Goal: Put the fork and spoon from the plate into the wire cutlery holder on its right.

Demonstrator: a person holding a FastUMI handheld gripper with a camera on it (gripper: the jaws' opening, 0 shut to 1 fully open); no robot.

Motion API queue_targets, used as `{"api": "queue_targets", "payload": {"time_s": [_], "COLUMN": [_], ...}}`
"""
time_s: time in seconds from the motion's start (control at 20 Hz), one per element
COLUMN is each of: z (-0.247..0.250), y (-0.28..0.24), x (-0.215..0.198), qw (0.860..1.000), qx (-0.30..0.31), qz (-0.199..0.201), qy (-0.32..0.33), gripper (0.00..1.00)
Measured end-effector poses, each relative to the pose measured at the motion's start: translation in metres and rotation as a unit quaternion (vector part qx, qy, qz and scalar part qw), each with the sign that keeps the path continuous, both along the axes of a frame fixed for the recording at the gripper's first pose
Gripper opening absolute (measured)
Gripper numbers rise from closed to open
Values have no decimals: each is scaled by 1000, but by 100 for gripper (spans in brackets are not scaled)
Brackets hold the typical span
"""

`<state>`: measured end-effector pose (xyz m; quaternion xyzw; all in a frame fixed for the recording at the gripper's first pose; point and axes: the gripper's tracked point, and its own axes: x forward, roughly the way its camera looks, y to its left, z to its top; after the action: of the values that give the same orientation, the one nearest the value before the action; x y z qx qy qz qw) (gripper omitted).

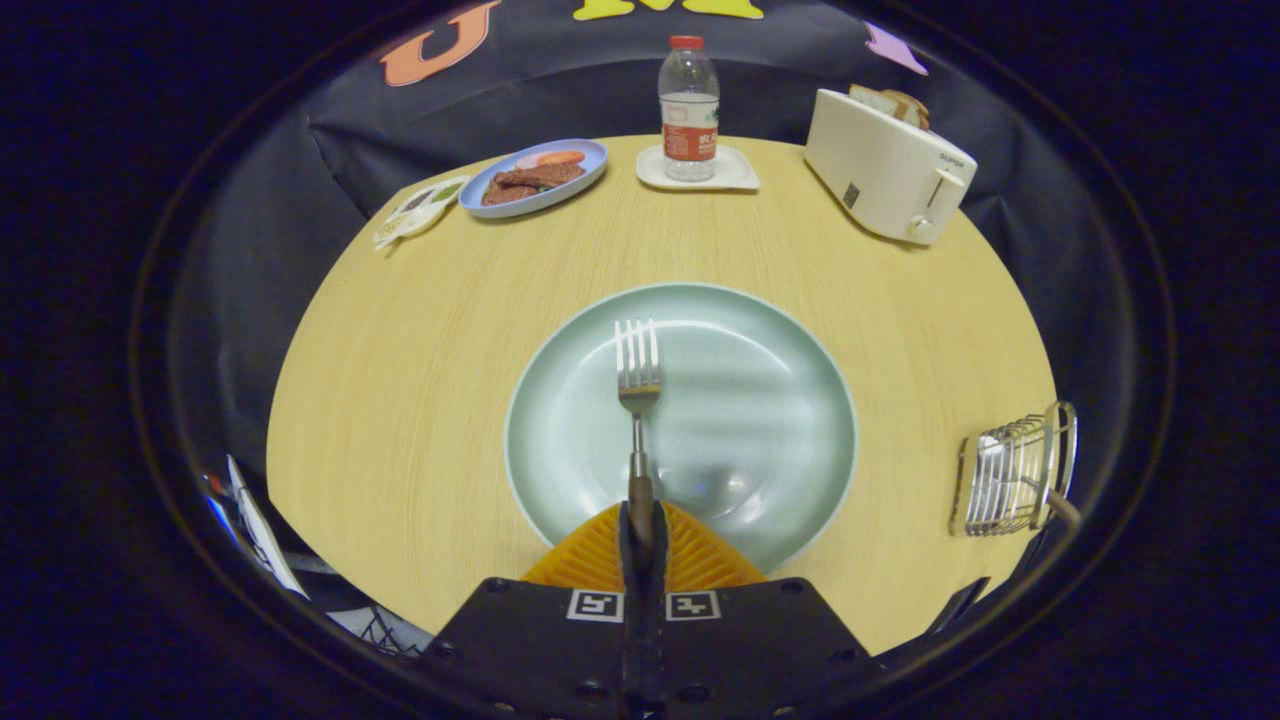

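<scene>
The gripper (641, 540) has its 2 fingers pressed together on the handle of the fork (638, 385), so the fork is clamped between them. The grasp sits at the near end of the handle; this leaves the whole shaft and the 4 tines free, pointing straight away from the fingers toward the far side of the scene. The fork's head lies over the middle of the pale green plate (760, 340); whether it rests on the plate or is lifted just clear of it cannot be told. A grip at the handle end probably suits the task, since the free length can then be lowered into a holder.

The plate occupies the near centre of the wooden worktop (420, 340), directly ahead of the fingers. The wire cutlery holder (1010, 475) stands to the right of the plate, well apart from its rim, and already has a slim handle rising from it, probably the spoon. By that reading, the fork is the 1 item left to move, and the transfer calls for a swing to the right.

Along the far edge stand, from left to right, a sachet (420, 208), a blue dish of food (535, 178), a water bottle (688, 108) on a white coaster (735, 172), and a toaster (885, 165) holding bread.
</scene>
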<state>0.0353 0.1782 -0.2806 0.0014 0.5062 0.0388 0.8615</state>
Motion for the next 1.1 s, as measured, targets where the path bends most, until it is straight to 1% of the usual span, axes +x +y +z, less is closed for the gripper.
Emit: {"api": "queue_targets", "payload": {"time_s": [0.15,0.3,0.45,0.6,0.8,0.95,1.1], "z": [38,81,121,143,147,142,128], "y": [-25,-62,-118,-172,-222,-251,-266], "x": [-6,-17,-31,-47,-75,-83,-94], "qw": [1000,1000,1000,999,996,993,990], "qx": [0,-1,-18,-27,-25,-27,-15], "qz": [8,7,1,-17,-42,-62,-79], "qy": [7,13,17,29,69,95,117], "gripper": [1,1,0,1,0,0,0]}}
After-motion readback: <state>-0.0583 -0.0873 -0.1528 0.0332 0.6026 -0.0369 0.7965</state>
